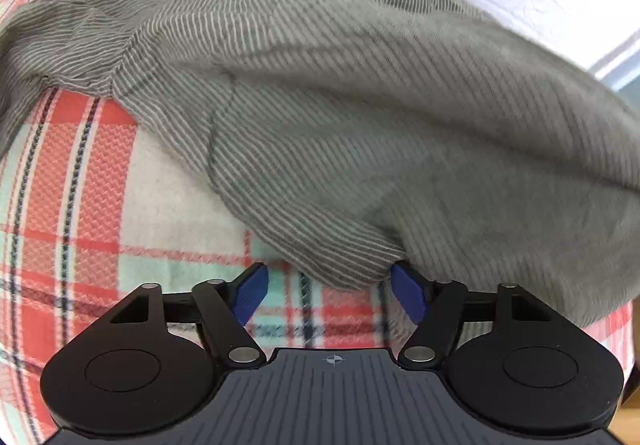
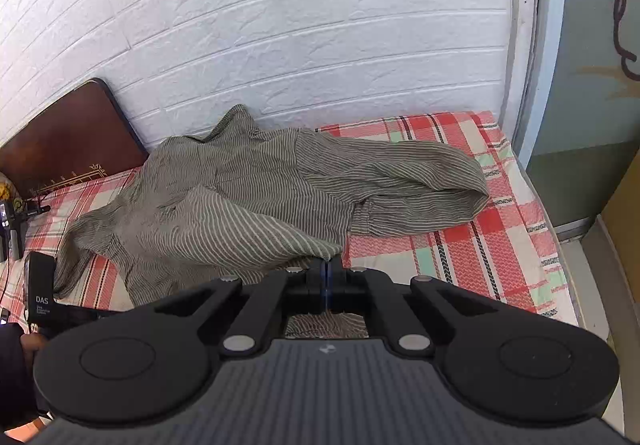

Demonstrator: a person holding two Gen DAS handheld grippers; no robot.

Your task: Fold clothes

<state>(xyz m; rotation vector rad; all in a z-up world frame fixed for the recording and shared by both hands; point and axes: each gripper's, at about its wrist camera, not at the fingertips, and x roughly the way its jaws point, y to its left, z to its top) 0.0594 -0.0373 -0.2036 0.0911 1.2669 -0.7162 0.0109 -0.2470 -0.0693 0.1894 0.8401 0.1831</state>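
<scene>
Your right claw pinches the grey-striped cotton shirt hem; left claw gapes around a fold (pads not pressing) over the plaid bed sheet.

The garment lies spread on the bed, its far edge against the wall behind. One sleeve reaches right across the bed, doubled back on itself. The headboard stands at the left end of the bed, against the same wall. The right gripper sits at the garment's near edge, jaws closed on a corner of the cloth. The left gripper stands at the left, over the bed's near side; a fold of the garment hangs between its parted jaws, touching the right pad. A cabinet stands beyond the bed's right end.
</scene>
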